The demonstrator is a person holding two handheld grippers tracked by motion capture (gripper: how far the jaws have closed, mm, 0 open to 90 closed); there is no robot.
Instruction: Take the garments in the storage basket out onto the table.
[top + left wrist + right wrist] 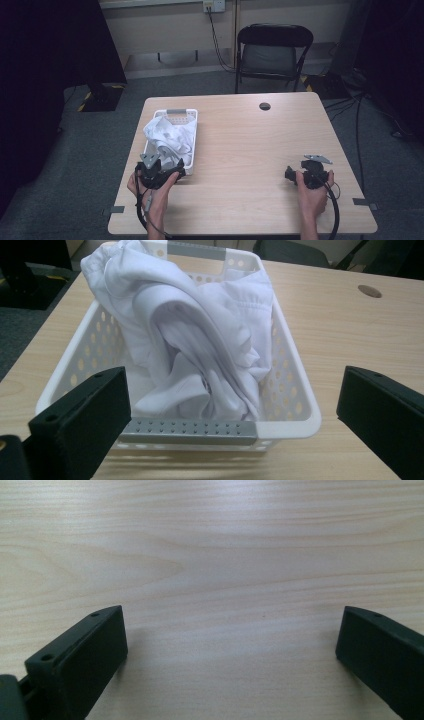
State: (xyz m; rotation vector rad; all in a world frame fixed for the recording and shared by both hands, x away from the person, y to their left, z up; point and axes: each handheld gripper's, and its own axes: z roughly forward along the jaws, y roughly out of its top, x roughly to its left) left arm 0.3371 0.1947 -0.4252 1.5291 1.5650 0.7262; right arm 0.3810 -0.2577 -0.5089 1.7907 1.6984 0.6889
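A white perforated basket (pixel 192 145) with grey handles stands at the table's left side, and a crumpled white cloth (pixel 167 136) is piled inside it. My left gripper (pixel 162 171) sits just in front of the basket's near end, open. In the left gripper view the basket (pixel 292 395) and the cloth (pixel 200 345) lie straight ahead between the wide-apart jaws, which hold nothing. My right gripper (pixel 300 172) is low over the table's right side, open. In the right gripper view its jaws stand apart over bare wood (pixel 225 580).
The light wooden table (pixel 250 145) has a round cable hole (pixel 265 106) near its far edge. A black folding chair (pixel 272 52) stands behind the table. Cables trail on the floor at the right, and a dark curtain hangs at the left.
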